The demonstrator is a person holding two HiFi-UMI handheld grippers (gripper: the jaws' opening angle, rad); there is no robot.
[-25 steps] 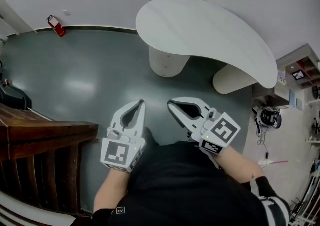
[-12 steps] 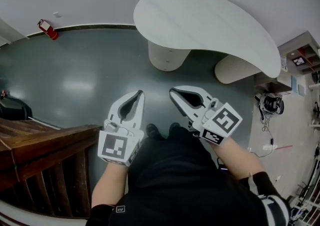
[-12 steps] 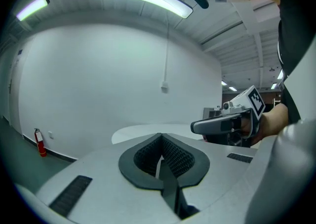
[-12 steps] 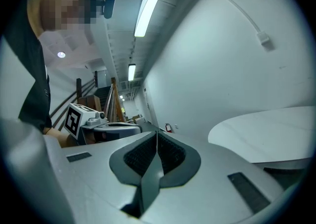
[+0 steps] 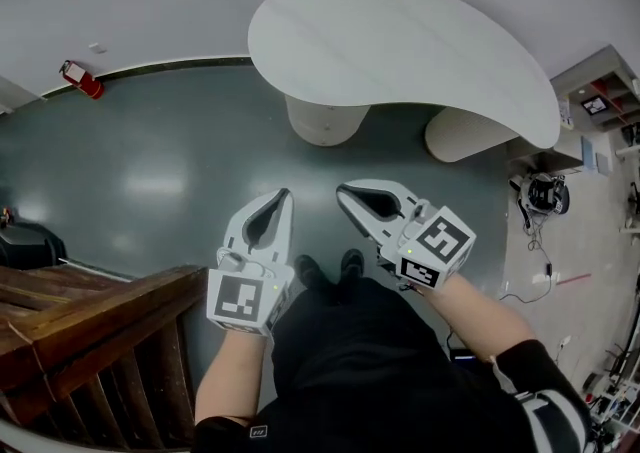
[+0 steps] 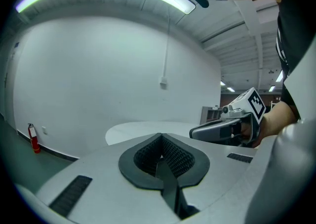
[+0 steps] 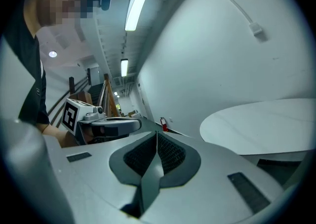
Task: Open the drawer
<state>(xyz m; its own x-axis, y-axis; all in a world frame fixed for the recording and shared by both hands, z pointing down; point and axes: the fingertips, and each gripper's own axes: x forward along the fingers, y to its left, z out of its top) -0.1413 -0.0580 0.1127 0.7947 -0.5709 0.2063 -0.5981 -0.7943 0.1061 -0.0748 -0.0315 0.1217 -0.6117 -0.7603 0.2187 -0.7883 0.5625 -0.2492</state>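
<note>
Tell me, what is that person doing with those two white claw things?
A person stands on a dark green floor and holds a gripper in each hand. The left gripper and the right gripper are both shut and hold nothing. They point toward a curved white table. Neither one touches a drawer, so the opening has not begun. A wooden railing stands at the person's left.
</note>
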